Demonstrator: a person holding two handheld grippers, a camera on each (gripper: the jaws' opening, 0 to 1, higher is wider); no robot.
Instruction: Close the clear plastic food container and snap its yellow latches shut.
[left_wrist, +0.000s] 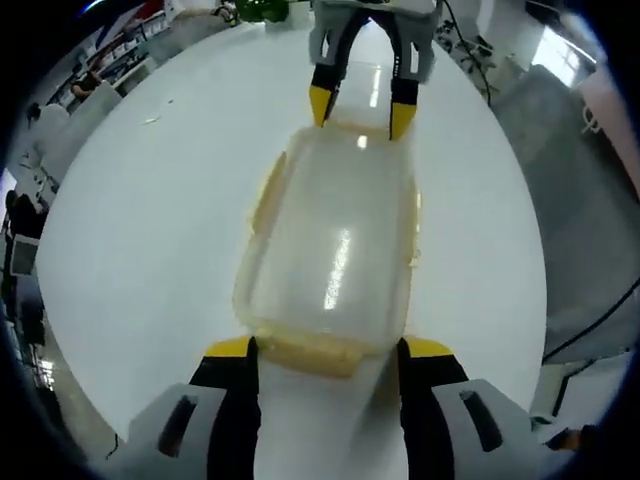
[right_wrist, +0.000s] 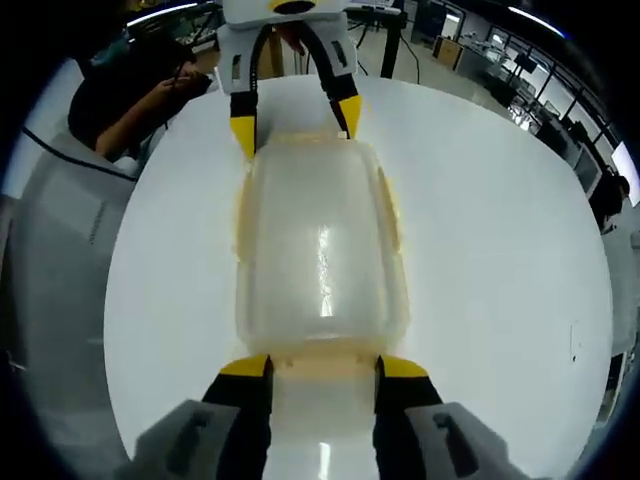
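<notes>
The clear plastic food container (left_wrist: 335, 240) lies lid-down-closed on a white round table (left_wrist: 150, 230), with pale yellow latches along its sides (left_wrist: 262, 200). My left gripper (left_wrist: 328, 350) is open, its yellow-tipped jaws flanking the near end latch (left_wrist: 310, 358). At the far end my right gripper (left_wrist: 361, 110) straddles the other end, open too. In the right gripper view the same container (right_wrist: 320, 240) runs away from my right gripper (right_wrist: 325, 368), whose jaws stand either side of its end latch (right_wrist: 325, 352); the left gripper (right_wrist: 296, 125) sits at the far end. Whether the jaws touch the latches I cannot tell.
The table's edge (right_wrist: 130, 330) curves close on both sides, with grey floor (left_wrist: 580, 200) beyond. A person in dark clothes (right_wrist: 130, 95) sits past the far left edge in the right gripper view. Desks and shelves stand in the background.
</notes>
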